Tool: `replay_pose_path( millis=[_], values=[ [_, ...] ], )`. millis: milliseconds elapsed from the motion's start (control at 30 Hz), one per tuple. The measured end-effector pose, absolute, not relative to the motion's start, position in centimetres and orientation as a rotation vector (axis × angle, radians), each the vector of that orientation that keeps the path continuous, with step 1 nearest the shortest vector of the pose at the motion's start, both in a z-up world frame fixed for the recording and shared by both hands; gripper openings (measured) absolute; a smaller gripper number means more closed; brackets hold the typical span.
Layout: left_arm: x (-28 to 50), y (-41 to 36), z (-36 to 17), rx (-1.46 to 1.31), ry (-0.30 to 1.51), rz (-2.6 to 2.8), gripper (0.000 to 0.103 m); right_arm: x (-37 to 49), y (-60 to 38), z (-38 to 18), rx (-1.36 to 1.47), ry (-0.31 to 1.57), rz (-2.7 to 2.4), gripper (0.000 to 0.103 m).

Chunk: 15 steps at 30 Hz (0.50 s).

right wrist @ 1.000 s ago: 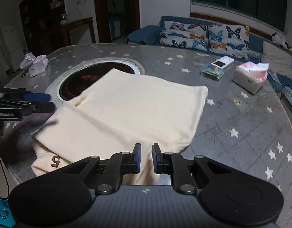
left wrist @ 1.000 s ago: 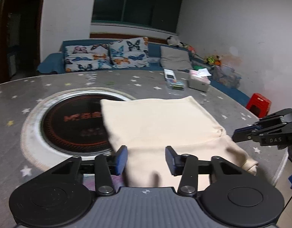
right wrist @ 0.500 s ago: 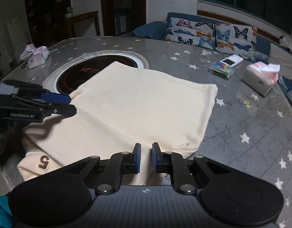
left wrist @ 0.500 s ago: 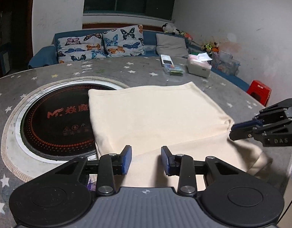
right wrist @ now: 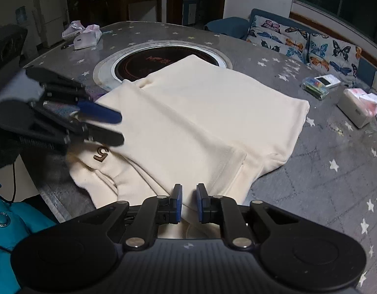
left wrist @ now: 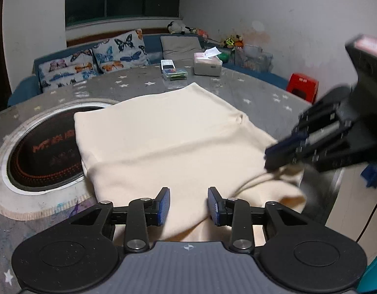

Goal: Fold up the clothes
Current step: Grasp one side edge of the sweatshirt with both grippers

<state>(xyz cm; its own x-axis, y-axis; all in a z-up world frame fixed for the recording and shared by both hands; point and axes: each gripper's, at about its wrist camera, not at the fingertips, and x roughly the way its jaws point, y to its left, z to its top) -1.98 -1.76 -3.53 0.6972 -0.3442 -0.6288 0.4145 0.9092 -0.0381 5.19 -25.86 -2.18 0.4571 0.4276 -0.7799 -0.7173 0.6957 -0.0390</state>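
Lay spread across the near half of the round star-patterned worktop: a cream garment, partly folded, its upper layer doubled back into a flat rectangle with one straight crease running from near left to far right. Reached at its far left corner onto the dark round hotplate set in the worktop. Hung loose at the near edge: a lower layer bearing a brown embroidered mark, rumpled and sticking out past the tidy rectangle, plus a cord seen in the left wrist view. Judged as somewhere in the middle: one fold in place, the near end not yet squared into a compact stack.

Left claw held open, jaws well apart, low over the near hem with cloth showing between them but not pinched. Right claw nearly shut, a narrow gap only, hovering over the near right edge; gripped nothing, as far as could be told. Motion-blurred in the other camera, both.

Stood well clear at the far right: a tissue box, a small clear case and a white device. Sat far left: crumpled pink-and-white packets. Nothing lying on the garment itself. Only snags: the hotplate rim under one corner and the worktop edge just beside the loose end.
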Motion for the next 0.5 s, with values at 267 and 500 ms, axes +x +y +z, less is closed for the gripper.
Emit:
replay_pose_path(
  millis=[267,500],
  values=[
    [-2.8,-2.0,-3.7,0.149,0.659,-0.415,0.039,4.9,-24.7,-1.8,-0.378,0.798,0.763,0.012],
    [-4.6,-0.9,-2.2,0.176,0.642,-0.41,0.044,4.4,-25.3,-1.1,-0.404,0.791,0.748,0.012]
  ],
)
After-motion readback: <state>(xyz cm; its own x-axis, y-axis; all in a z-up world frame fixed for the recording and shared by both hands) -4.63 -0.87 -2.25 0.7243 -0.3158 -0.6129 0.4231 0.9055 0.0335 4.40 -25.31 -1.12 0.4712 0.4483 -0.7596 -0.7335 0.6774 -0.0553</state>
